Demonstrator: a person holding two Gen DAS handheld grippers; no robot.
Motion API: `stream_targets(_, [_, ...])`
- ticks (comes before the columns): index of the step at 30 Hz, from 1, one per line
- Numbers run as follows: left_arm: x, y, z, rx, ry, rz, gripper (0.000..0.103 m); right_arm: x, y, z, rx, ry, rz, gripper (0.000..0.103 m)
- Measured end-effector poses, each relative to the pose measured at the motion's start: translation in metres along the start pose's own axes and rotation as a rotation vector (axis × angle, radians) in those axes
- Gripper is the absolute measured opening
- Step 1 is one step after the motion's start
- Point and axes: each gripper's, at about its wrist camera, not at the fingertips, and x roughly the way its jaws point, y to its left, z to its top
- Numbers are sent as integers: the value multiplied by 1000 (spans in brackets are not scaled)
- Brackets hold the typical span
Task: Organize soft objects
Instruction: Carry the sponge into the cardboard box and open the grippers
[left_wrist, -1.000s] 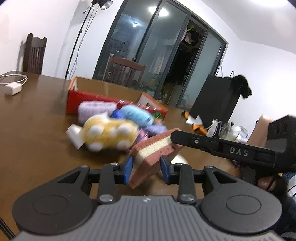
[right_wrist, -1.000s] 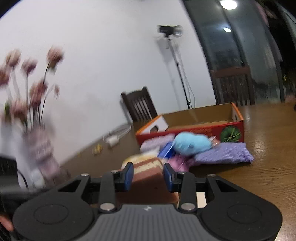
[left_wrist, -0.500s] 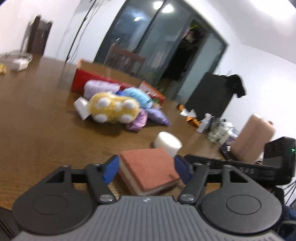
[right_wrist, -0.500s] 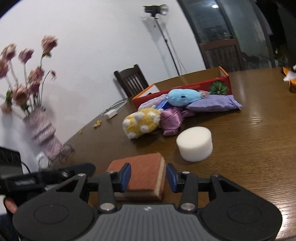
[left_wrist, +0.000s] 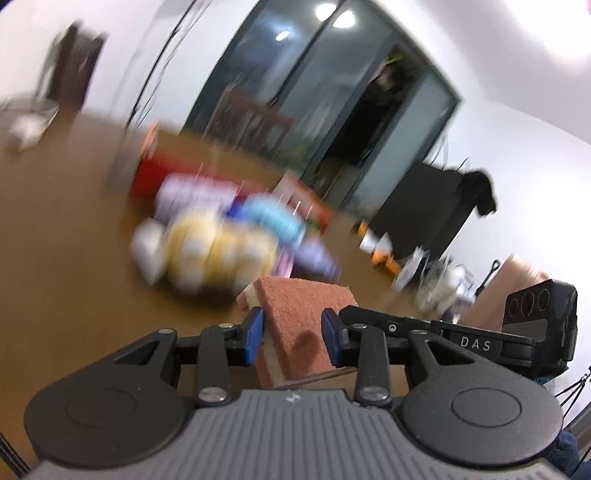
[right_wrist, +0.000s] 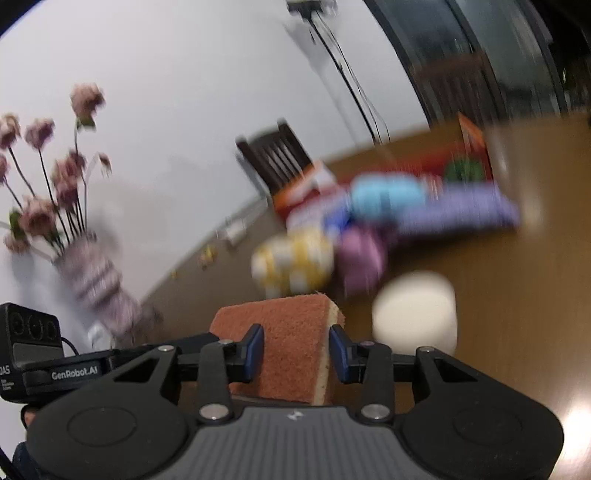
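A brown-topped sponge with a yellow foam layer (left_wrist: 295, 325) sits between the pads of both grippers. My left gripper (left_wrist: 291, 341) is shut on it from one side. In the right wrist view my right gripper (right_wrist: 297, 352) is shut on the same sponge (right_wrist: 291, 339) from the other side. A blurred pile of soft things lies beyond: a yellow spotted plush (left_wrist: 218, 254), a blue plush (right_wrist: 386, 195), purple pouches (right_wrist: 461, 214). A white foam cylinder (right_wrist: 415, 310) stands right of the sponge.
A red cardboard box (right_wrist: 424, 162) stands behind the pile on the wooden table (left_wrist: 66, 266). A vase of pink flowers (right_wrist: 88, 273) stands at the left in the right wrist view. Clutter (left_wrist: 432, 280) lies at the table's far right.
Both grippers have closed on the sponge and lifted it, tilting it. Both views have swung and now blur.
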Motion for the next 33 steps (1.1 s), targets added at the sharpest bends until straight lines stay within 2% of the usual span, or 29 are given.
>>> stream_targets(3, [37, -2, 67, 43, -41, -49, 34, 9, -8, 62, -35, -84, -19, 38])
stream_targets(5, [82, 1, 116, 52, -35, -70, 35, 25, -23, 107, -40, -131, -45, 38])
stream_targets(8, [165, 18, 179, 16, 56, -82, 35, 68, -63, 184, -9, -142, -118, 38])
stream_targets(11, [255, 43, 227, -56, 146, -45, 35, 125, -115, 247, 68, -90, -194, 38])
stream_targets(14, [327, 64, 245, -82, 241, 25, 35, 184, -162, 283, 118, -16, -277, 38])
stream_targets(16, [366, 78, 246, -102, 302, 70, 35, 218, -185, 292, 135, 33, -329, 38])
stream_targets(18, [389, 87, 244, -111, 333, 94, 37, 241, -196, 292, 118, 65, -375, 38])
stream_targets(20, [403, 94, 243, -147, 346, 85, 39, 257, -200, 293, 75, 80, -423, 40])
stream_targets(22, [406, 95, 247, -127, 337, 79, 41, 265, -202, 293, 38, 74, -466, 40])
stream_targets(24, [402, 93, 251, -104, 313, 98, 52, 267, -202, 293, 20, 66, -474, 39])
stream_targets(25, [399, 92, 253, -98, 308, 103, 54, 267, -202, 293, 25, 63, -469, 41])
stream_targets(28, [377, 88, 259, -71, 280, 130, 55, 256, -194, 297, 17, 32, -458, 50])
stream_targets(30, [354, 82, 266, -34, 247, 154, 68, 242, -184, 298, -3, 19, -453, 54])
stream_targets(33, [311, 68, 270, 45, 190, 215, 71, 212, -162, 303, -51, 2, -444, 58])
